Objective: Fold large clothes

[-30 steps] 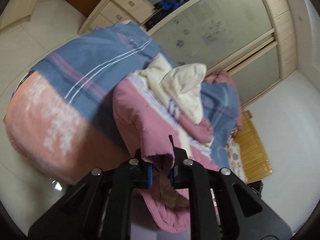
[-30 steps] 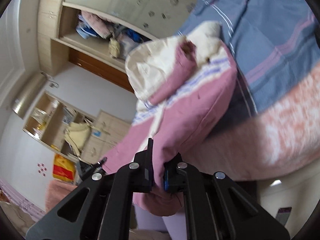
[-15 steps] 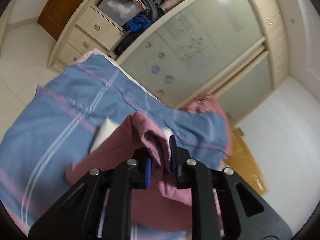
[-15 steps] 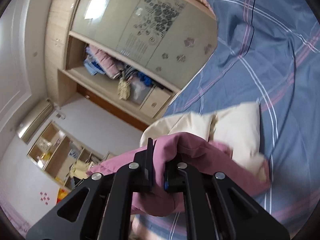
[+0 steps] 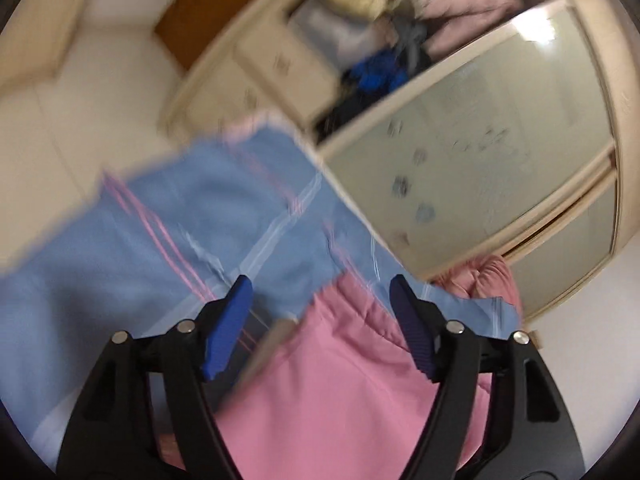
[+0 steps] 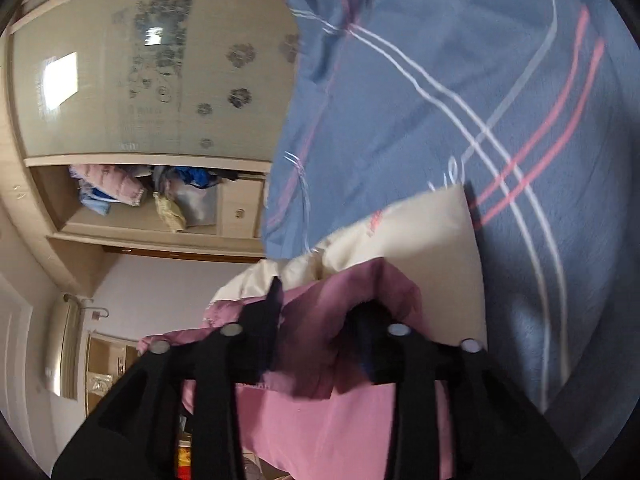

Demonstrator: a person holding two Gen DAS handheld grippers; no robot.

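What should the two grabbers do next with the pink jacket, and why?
Probably lift both away, then pick a fresh edge to fold. The left gripper is wide open with the pink jacket lying loose on the blue bedspread. The right gripper is open too, with a fold bunched between its fingers, so neither holds the cloth.

Your right gripper (image 6: 316,304) has its fingers (image 6: 272,312) spread apart, pink garment (image 6: 340,412) draped between them; its cream lining (image 6: 432,236) lies on the blue plaid bedspread (image 6: 460,80).

Pink garment (image 5: 352,392) fills gap under left tool (image 5: 320,320); bedspread (image 5: 180,240) ahead.
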